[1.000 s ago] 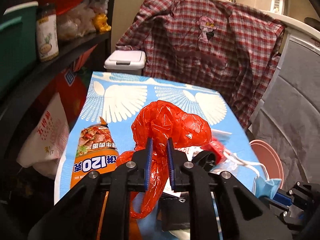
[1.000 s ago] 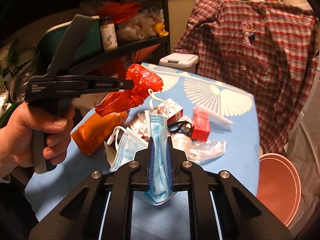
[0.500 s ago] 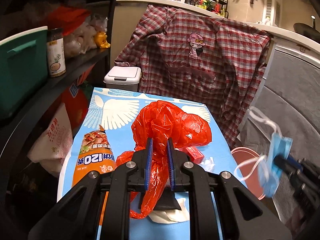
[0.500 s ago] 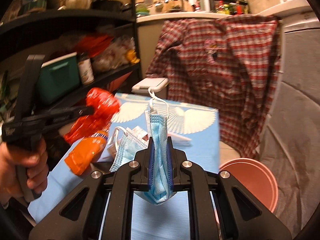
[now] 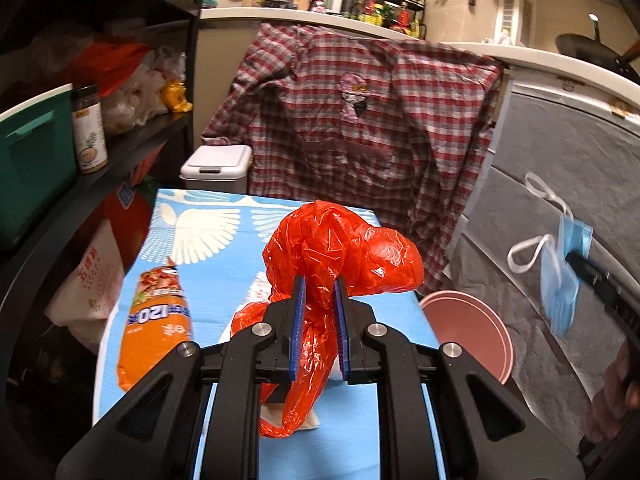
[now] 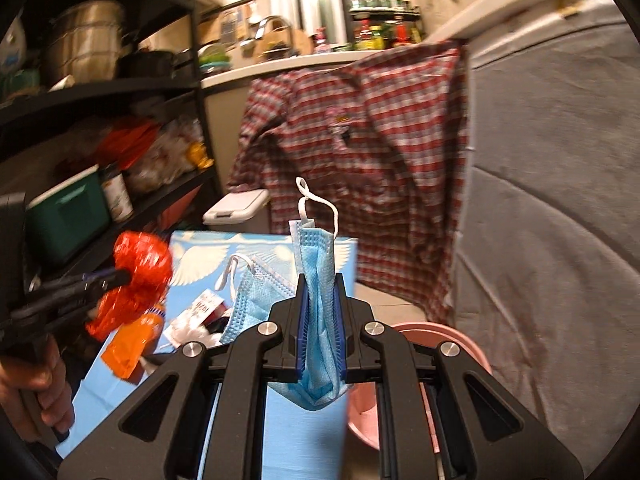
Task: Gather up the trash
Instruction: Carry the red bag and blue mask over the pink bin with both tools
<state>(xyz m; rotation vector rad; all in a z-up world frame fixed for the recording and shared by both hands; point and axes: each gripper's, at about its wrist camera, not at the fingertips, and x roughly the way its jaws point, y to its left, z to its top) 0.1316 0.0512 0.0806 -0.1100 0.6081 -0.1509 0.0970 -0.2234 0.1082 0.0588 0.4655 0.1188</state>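
Observation:
My left gripper [image 5: 319,292] is shut on a crumpled red plastic bag [image 5: 340,252] and holds it above the blue table [image 5: 208,232]. My right gripper [image 6: 320,292] is shut on a blue face mask [image 6: 318,264], held above the table's right edge near a pink bin [image 6: 448,340]. In the left wrist view the mask [image 5: 564,280] hangs at the right, above and beyond the pink bin [image 5: 468,324]. In the right wrist view the red bag [image 6: 136,272] is at the left. An orange snack packet [image 5: 156,328] lies on the table's left side.
A second blue mask [image 6: 256,296] and small wrappers [image 6: 200,312] lie on the table. A black shelf with a green box [image 5: 32,152] and a jar [image 5: 89,128] stands at the left. A white lidded bin [image 5: 218,164] and a plaid shirt [image 5: 360,120] are behind. A grey cover [image 5: 560,184] is at the right.
Both grippers have lifted higher with their loads. The right gripper has carried the mask to the right, off the table and over by the pink bin.

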